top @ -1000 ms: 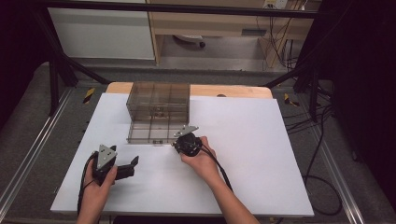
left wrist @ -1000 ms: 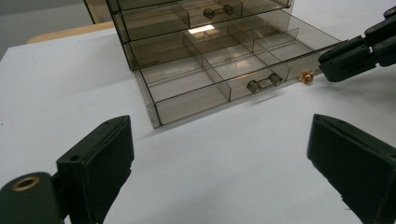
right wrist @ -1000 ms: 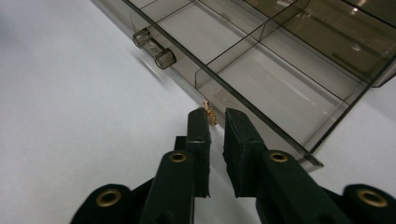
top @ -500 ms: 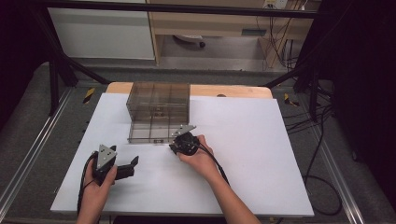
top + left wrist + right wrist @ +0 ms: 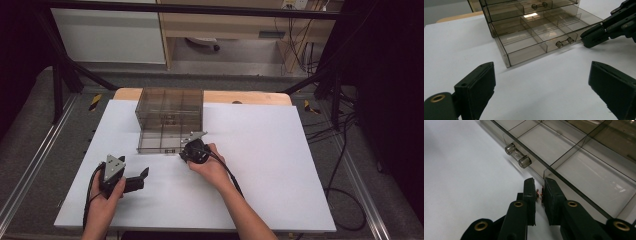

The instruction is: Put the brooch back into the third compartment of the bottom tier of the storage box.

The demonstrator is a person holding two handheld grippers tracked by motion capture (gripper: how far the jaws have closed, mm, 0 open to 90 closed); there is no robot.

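Right tool point(image 5: 539, 188) closed, tips at open drawer point(image 5: 579, 162) front.

A white table point(image 5: 280, 165) bears a smoky drawer organizer point(image 5: 170, 107) (bottom drawer out).

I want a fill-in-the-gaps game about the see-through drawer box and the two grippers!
1. The bottom drawer of the drawer box is pulled ____.
2. The left hand-held gripper has its jaws ____.
3. The right hand-held gripper sits with its jaws nearly ____, beside the drawer's handle.
4. The box stands on a ____ table.

Missing words: out; open; shut; white
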